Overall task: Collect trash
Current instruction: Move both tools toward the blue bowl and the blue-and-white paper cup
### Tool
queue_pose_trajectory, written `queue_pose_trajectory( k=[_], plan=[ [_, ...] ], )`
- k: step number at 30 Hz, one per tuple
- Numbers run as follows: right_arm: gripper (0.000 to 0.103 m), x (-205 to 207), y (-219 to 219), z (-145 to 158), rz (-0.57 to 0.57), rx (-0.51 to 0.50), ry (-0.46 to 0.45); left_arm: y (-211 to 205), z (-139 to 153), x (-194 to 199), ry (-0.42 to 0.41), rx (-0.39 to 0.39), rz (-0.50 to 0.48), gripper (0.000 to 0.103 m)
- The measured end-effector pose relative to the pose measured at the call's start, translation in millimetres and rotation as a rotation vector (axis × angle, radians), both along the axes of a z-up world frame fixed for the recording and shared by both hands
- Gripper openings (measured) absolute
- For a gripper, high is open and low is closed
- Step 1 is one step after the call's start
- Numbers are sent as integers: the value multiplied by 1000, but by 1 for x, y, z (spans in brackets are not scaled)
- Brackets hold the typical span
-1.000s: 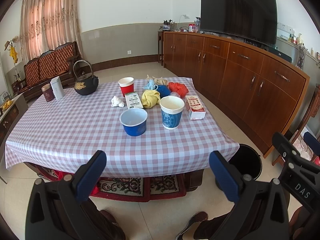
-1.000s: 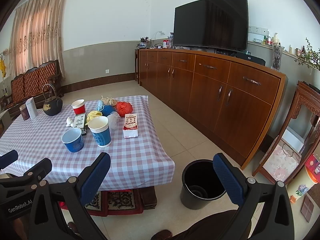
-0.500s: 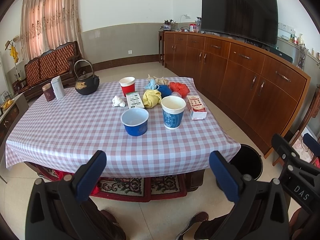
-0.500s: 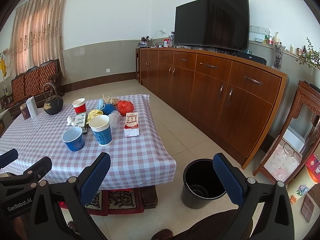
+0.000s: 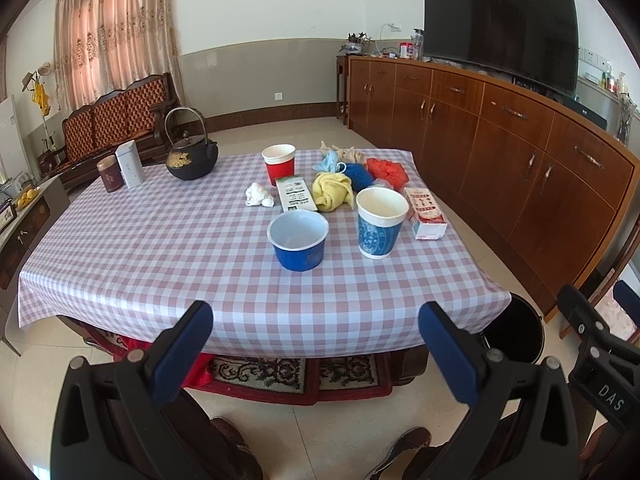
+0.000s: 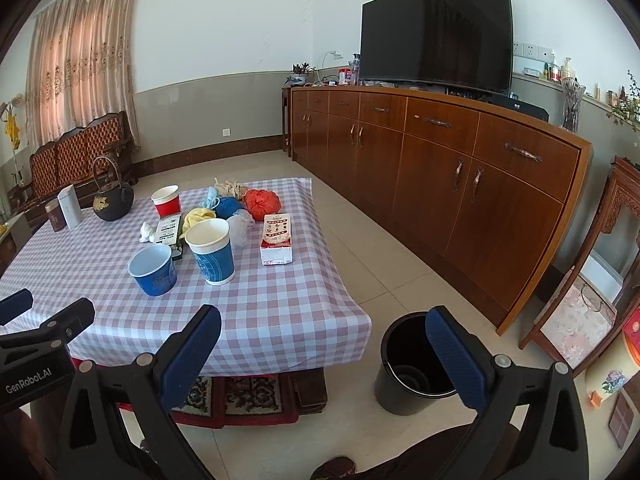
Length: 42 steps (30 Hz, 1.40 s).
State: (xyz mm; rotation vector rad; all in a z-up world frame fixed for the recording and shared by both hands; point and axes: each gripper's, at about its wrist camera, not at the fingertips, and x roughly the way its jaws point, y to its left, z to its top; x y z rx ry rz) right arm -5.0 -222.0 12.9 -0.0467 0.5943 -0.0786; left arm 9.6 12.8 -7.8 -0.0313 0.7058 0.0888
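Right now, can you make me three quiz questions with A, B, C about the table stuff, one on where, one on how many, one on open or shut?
1. Where is the round black trash bin?
A on the table
B on the floor by the checked table
C on the cabinet

2. How many paper cups stand on the table?
A one
B three
C five

3. The right gripper fingers are:
A wide open
B shut on a cup
C shut on a tissue

Answers: 1 B, the bin stands on tiles beside the tablecloth corner. 2 B, red, low blue, tall blue. 3 A, they stand apart, holding nothing.
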Motion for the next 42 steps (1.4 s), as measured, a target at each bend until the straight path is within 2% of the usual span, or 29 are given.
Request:
queue_pose_trajectory(
  k=[16,26,42],
  plan=[
    [103,59,32,-29,109,26,57,25,-33,52,60,16,40,103],
    [103,106,54,-48,160,54,111,42,-50,84,92,-14,75,103],
    [103,159,76,-75,203,56,161,41,-67,124,110,0,57,103]
  ],
)
